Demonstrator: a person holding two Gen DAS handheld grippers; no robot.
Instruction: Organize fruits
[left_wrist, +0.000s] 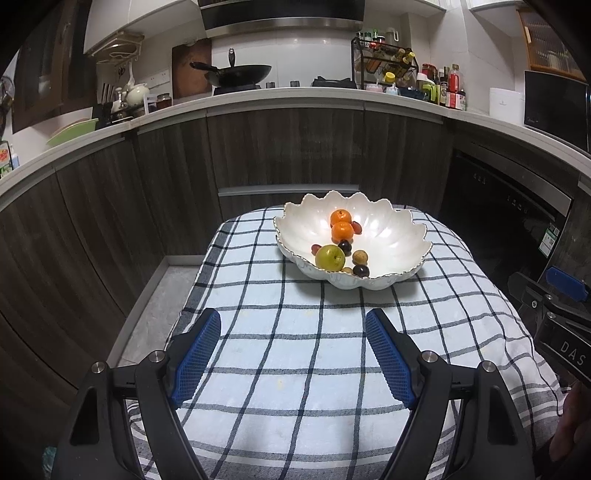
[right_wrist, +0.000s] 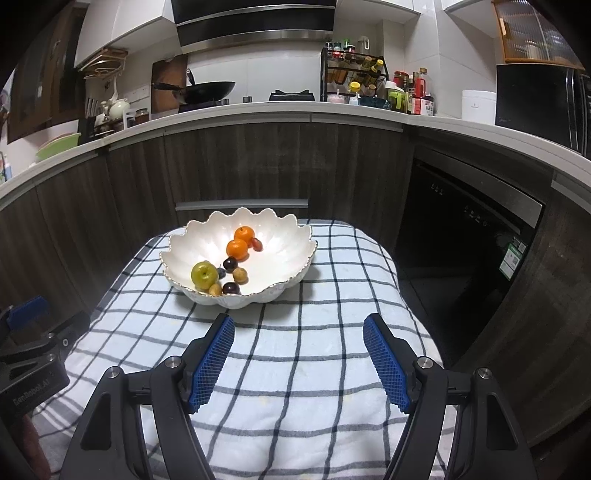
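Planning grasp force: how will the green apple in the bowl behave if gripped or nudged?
The green apple looks round and smooth, so it would probably roll toward the bowl's centre. It touches small dark fruit, likely knocking them. Probably firm; both grippers are open wide enough.

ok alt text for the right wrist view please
A white scalloped ceramic bowl on a blue-checked cloth holds two oranges, a green apple and small dark plums. The open right gripper hovers in front, holding nothing; kitchen cabinets behind.
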